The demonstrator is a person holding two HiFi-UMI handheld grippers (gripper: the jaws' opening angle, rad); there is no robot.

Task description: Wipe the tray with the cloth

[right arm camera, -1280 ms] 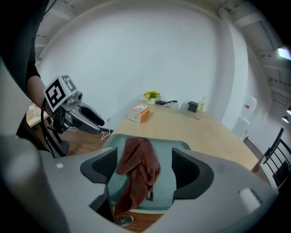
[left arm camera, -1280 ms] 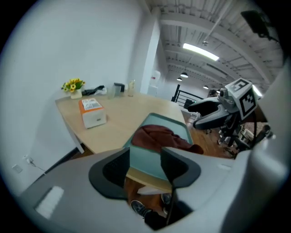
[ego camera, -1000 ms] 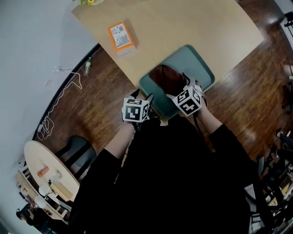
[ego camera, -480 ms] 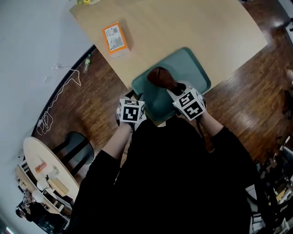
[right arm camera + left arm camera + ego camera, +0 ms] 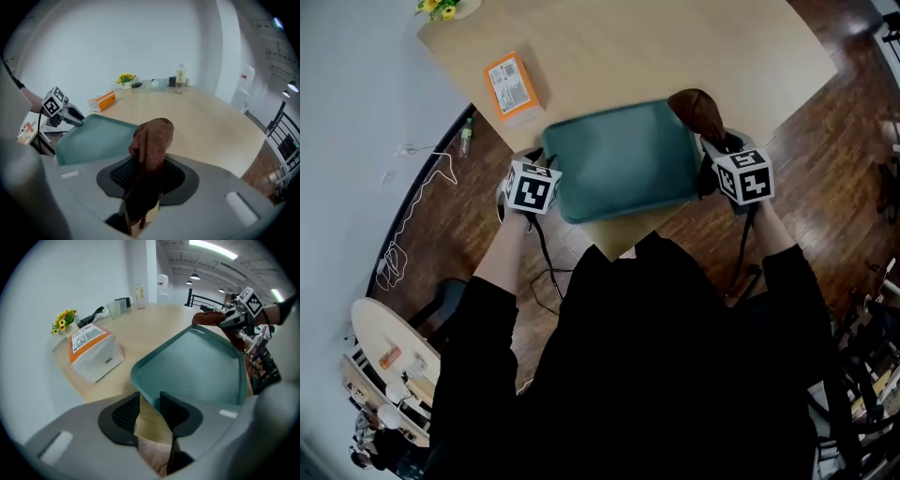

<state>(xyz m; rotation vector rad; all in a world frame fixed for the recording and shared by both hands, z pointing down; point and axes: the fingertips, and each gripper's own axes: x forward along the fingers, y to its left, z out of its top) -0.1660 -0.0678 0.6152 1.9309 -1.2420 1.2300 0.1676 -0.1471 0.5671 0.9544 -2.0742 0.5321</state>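
A teal tray (image 5: 623,159) lies near the front corner of the wooden table (image 5: 675,47). My left gripper (image 5: 532,187) is at the tray's left end. In the left gripper view its jaws (image 5: 149,404) straddle the tray's corner rim (image 5: 140,387) and have just been closing. A sliver of table still shows beside the left pad. My right gripper (image 5: 741,173) is off the tray's right end, shut on the brown cloth (image 5: 696,108). The cloth (image 5: 152,140) stands bunched up out of the jaws, above the table beside the tray (image 5: 98,136).
An orange-and-white box (image 5: 511,86) stands on the table left of the tray, with yellow flowers (image 5: 441,7) behind it. A bottle (image 5: 180,75) and small items stand at the table's far end. The table's corner points at the person, with wooden floor and cables below.
The cloth lay on the tray; the right gripper took hold of it and carried it off to the right. The left gripper moved out to the tray's left corner.
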